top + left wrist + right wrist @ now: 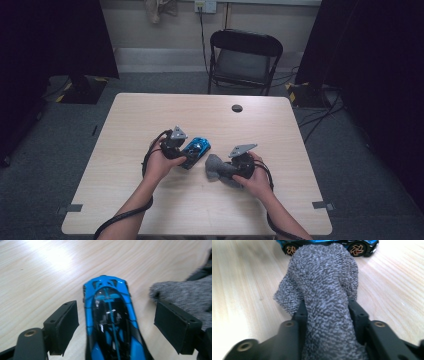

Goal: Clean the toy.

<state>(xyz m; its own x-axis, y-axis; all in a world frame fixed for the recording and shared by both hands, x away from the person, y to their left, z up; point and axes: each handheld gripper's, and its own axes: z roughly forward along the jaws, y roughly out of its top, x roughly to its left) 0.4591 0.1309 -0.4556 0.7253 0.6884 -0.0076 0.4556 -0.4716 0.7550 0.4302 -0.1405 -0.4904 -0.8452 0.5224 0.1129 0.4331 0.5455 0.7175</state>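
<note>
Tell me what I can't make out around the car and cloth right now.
- Toy car: its near end runs off the bottom edge of the left gripper view.
- Cloth: it covers the right gripper's pads in the right gripper view.
- Car's roof: hidden behind the cloth in the right gripper view.

The rear of the blue toy car (110, 322) was cut off at 6 o'clock in the left gripper view. The grey cloth (327, 295) hid the car's middle in the right gripper view, and the surface (242, 290) was blurred.
</note>
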